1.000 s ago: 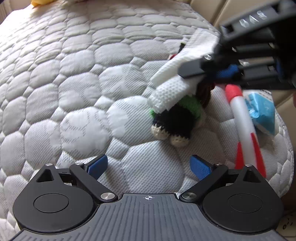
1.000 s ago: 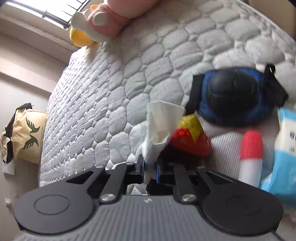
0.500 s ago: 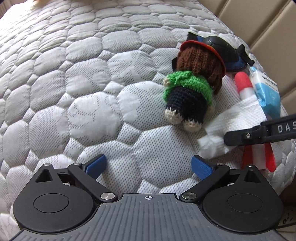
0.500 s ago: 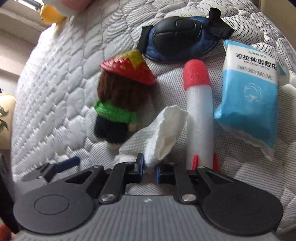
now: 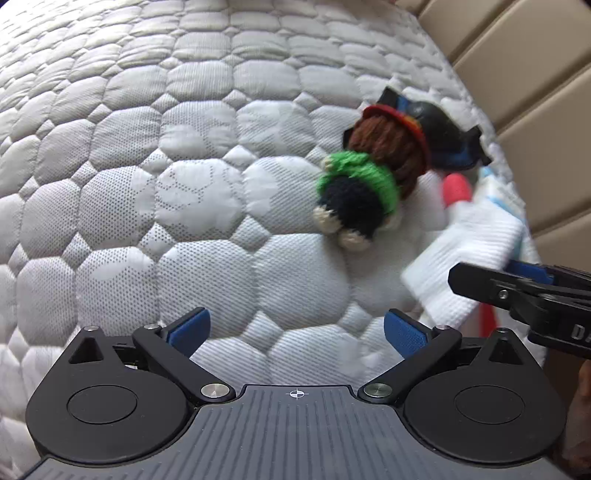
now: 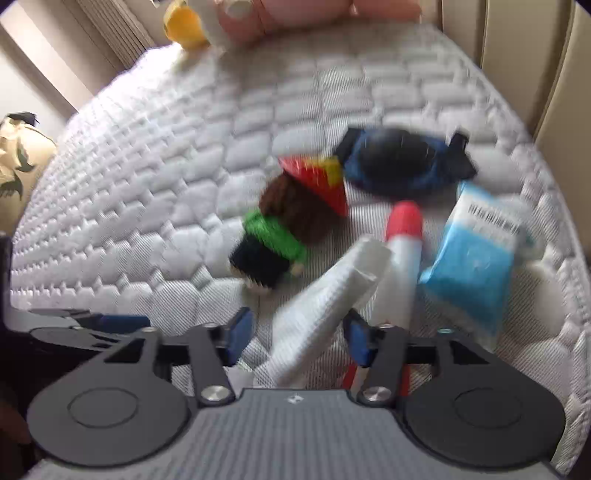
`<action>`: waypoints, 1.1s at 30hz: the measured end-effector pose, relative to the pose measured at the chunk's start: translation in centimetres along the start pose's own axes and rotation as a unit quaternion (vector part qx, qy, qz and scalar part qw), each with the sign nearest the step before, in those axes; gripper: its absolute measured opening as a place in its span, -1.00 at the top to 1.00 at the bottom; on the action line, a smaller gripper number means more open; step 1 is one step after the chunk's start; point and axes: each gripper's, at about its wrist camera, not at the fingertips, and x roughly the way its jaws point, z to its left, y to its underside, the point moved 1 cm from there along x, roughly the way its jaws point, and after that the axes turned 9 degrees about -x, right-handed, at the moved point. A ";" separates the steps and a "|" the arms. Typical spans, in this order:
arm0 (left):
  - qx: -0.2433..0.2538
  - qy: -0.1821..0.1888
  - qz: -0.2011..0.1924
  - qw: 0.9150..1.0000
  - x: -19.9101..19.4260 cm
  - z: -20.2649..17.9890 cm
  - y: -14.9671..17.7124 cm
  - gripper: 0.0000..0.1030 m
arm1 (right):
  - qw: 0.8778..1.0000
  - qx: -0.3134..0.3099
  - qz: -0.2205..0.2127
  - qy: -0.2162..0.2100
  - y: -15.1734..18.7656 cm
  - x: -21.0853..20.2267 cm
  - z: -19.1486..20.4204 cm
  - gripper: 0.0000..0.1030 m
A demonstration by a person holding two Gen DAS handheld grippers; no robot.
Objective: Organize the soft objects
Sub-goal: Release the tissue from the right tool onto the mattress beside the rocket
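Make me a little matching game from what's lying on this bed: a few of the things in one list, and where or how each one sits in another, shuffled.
Things:
1. crocheted doll
2. white cloth
3. blue wipes pack
4. yellow and pink plush toy

Places:
A. at the far end of the mattress
B. between the open right gripper pads
C. right of the foam rocket
D. left of the rocket, red hat on

Pairs: 1-D, 2-B, 3-C, 4-A

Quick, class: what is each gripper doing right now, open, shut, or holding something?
Left gripper: open, nothing between its jaws.
Right gripper: open; its jaws have just been opening, white cloth loose between them.
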 end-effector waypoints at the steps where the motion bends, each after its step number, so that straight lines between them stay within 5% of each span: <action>1: -0.003 -0.007 -0.001 1.000 -0.7 -0.7 0.2 -1.00 | 1.000 -0.001 -0.016 0.012 0.0 -1.1 -0.1 -0.57; 6: -0.023 -0.041 -0.014 0.999 -5.1 -4.6 1.2 -1.00 | 0.996 -0.012 -0.059 0.060 0.3 -6.3 -0.2 -0.75; 12: 0.054 -0.051 -0.055 0.996 -10.8 -10.2 2.0 -1.00 | 0.991 -0.005 -0.096 0.090 0.6 -13.9 -1.0 -0.99; 26: 0.078 -0.127 -0.045 0.988 -14.8 -12.3 1.5 -1.00 | 0.990 0.076 0.016 0.119 -2.1 -15.0 -1.9 -0.99; 33: 0.106 -0.102 0.015 0.989 -12.6 -13.3 2.5 -1.00 | 0.986 0.080 0.064 0.129 -0.9 -14.0 -1.3 -0.99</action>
